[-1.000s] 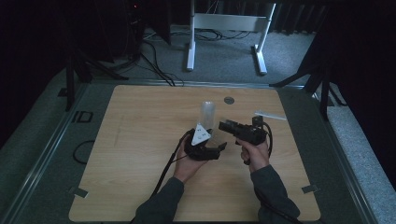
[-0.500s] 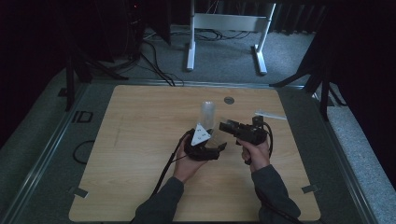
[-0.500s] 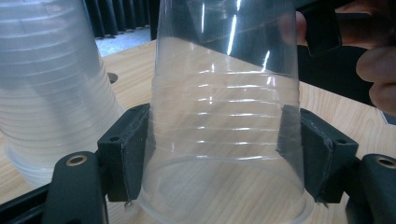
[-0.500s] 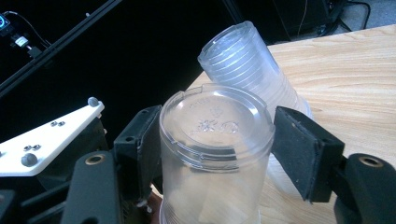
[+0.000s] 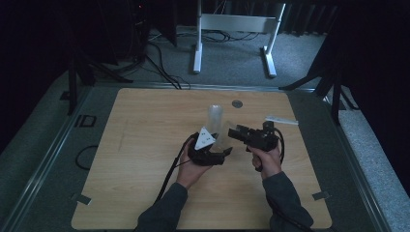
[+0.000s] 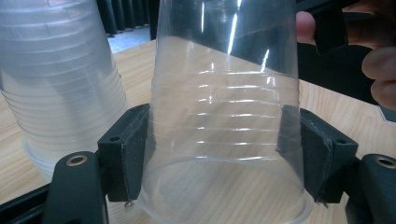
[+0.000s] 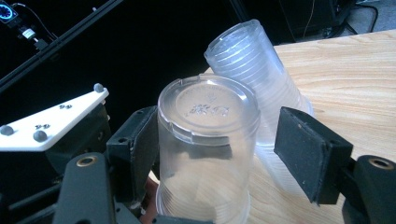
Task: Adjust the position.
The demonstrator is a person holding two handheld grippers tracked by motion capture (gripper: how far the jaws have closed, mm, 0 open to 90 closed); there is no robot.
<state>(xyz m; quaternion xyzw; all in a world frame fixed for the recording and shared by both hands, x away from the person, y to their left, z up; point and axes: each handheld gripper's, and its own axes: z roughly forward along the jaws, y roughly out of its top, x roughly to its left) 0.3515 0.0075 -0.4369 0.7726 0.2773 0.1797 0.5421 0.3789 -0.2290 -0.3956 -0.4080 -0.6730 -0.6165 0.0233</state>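
One clear ribbed plastic cup (image 6: 224, 135), upside down, is off the frosted stack of nested cups (image 7: 261, 88), clamped by left gripper (image 6: 219, 158) just beside the stack. Right gripper (image 7: 219, 154) straddles it, jaws apart. Likely unstacking; the rest remain nested.

The right gripper (image 5: 233, 134) edges slightly closer to the clear cup (image 5: 223, 140) pinched in the left gripper (image 5: 223, 153)

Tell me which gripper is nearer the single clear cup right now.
Left. The left gripper is shut on the single clear cup, a jaw pressed to each side. The right gripper is open around its top, one jaw clearly off the wall.
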